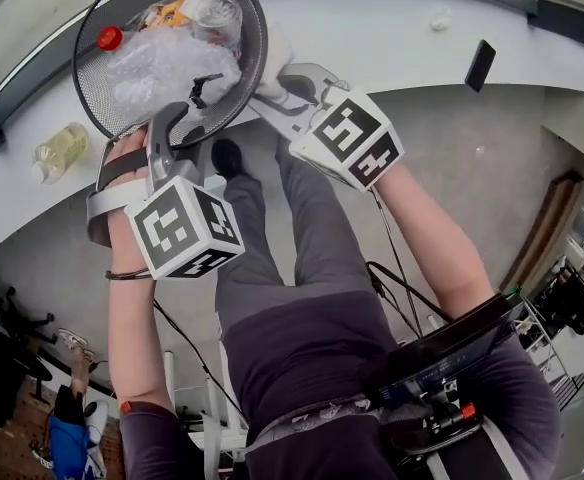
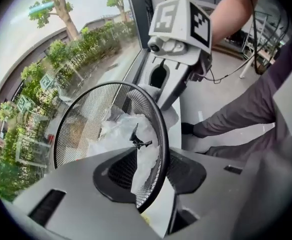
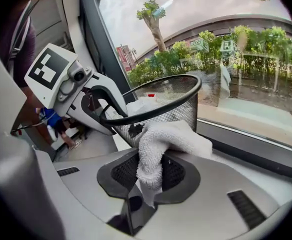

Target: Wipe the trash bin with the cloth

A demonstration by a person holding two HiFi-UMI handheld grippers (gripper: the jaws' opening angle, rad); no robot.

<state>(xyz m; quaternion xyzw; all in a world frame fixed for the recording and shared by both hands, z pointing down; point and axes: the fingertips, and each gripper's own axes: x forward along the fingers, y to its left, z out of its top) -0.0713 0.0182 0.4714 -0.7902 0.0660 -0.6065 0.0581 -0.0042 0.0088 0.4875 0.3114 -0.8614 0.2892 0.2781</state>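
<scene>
A black wire-mesh trash bin stands on a white window ledge, full of clear plastic wrap and other rubbish. My left gripper reaches over the near rim. In the left gripper view the bin's rim runs between the jaws, which stand a little apart from it, so the left gripper is open. My right gripper is shut on a white terry cloth. The cloth bulges out of the right gripper and presses against the outside of the mesh wall just below the rim.
On the ledge left of the bin lies a plastic bottle of yellowish liquid. A dark flat object and a small white crumpled scrap lie to the right. A red cap shows inside the bin. Window glass backs the ledge.
</scene>
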